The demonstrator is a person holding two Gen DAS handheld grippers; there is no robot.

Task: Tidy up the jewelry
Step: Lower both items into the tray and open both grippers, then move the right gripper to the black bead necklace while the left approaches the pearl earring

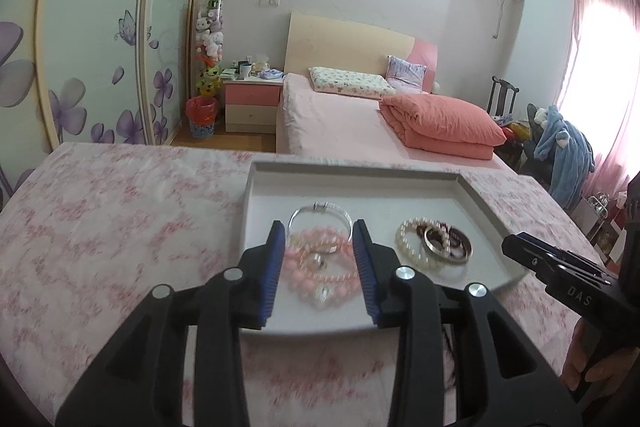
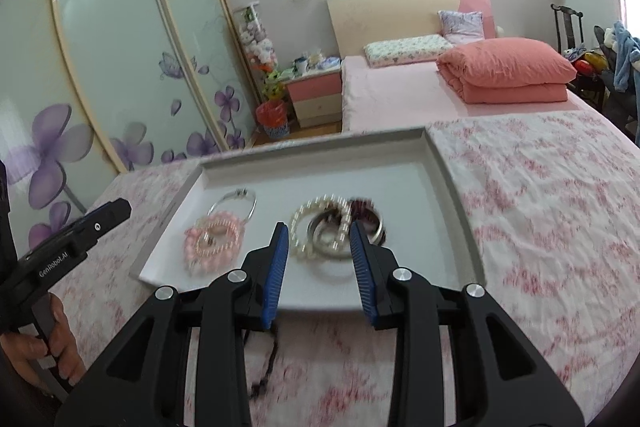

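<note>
Your left gripper (image 1: 319,233) hung over the near half of the white tray (image 1: 360,173) with its jaws spread and nothing pinched; the pink bead bracelets (image 1: 320,267) lay in the tray between and below the blue pads (image 1: 277,259). The thin silver bangle (image 1: 320,217) sat just beyond them, touching the pink heap.

Your right gripper (image 2: 319,235) was likewise parted and held nothing. Below it lay the second pile: the pearl bracelet (image 2: 316,223) tangled with the metal bangles (image 2: 332,233) and a dark bead ring (image 2: 364,207).

The tray rested on the floral cloth (image 1: 120,227), both piles toward its near edge, the far half bare.

Only the right view showed a dark beaded strand (image 2: 270,359) on the cloth outside the tray, near its front edge, below the right gripper's left finger. The left view gave just a dark sliver there. Each view caught the other gripper at its edge, with your hand (image 2: 52,343) on the handle.

Both pictures were motion-blurred near the tray's front.
</note>
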